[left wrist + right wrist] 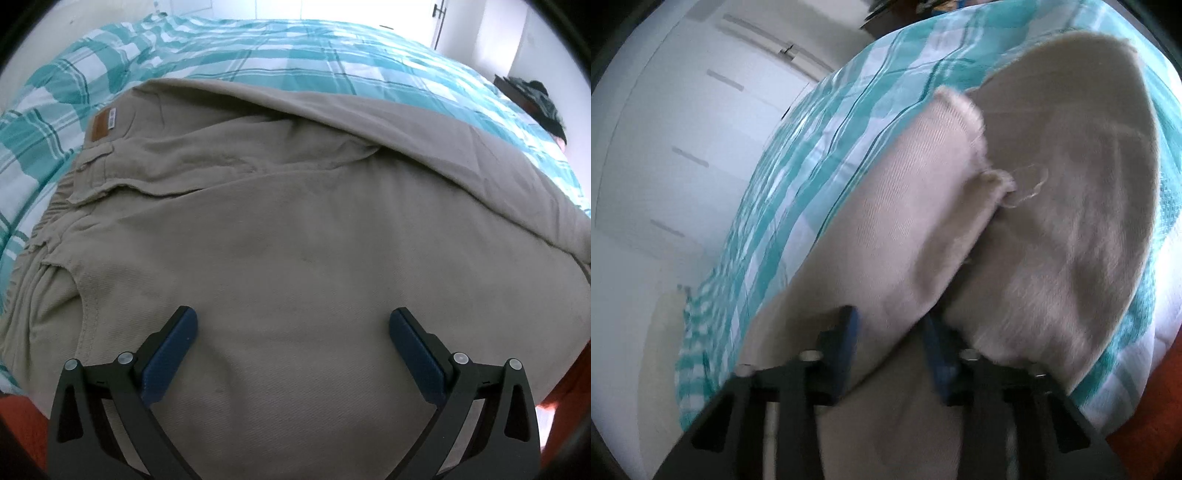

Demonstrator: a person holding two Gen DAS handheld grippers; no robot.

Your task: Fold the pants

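Observation:
Beige pants (280, 229) lie on a bed, waistband with a brown leather label (100, 125) at the left, one leg folded across the far side. My left gripper (293, 325) is open just above the seat of the pants, holding nothing. In the right wrist view, my right gripper (890, 325) is shut on a pant leg (916, 206), which rises between the blue pads; its frayed hem (964, 107) points away. The other leg (1082, 206) lies beside it on the right.
The bed has a teal and white checked cover (229, 55). A white wardrobe with handles (687, 158) stands beyond the bed's edge. A dark object (532, 99) lies at the far right of the bed. An orange floor (1152, 417) shows below the bed.

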